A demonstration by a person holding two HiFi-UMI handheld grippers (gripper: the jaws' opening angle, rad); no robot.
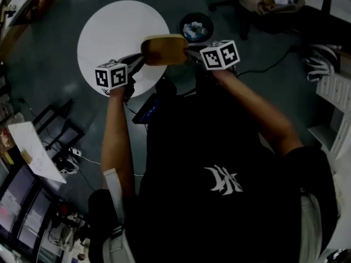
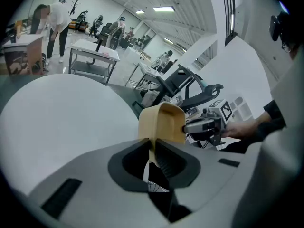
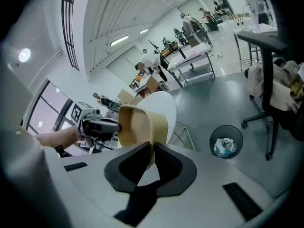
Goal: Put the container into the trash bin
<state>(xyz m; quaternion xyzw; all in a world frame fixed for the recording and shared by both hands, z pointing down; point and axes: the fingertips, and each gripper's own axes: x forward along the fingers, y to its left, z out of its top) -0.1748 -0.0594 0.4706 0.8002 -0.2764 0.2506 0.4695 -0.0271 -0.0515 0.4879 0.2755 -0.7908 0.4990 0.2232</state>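
Transport step: container [image 1: 164,49] is off the table, pinched at opposite sides by left gripper [image 2: 152,148] and right gripper [image 3: 151,152]. Both jaw pairs are narrow and clamped on its thin wall. In head view it sits over the edge of the round white table [image 1: 109,32], with the trash bin [image 1: 196,27] on the floor just beyond.

Next, I judge: carry both hands together over the bin mouth, then let go both at once.

Head view gives the container-to-bin offset. Right gripper view shows the bin right of its jaws. Left gripper view shows no bin, only the table and the other gripper.
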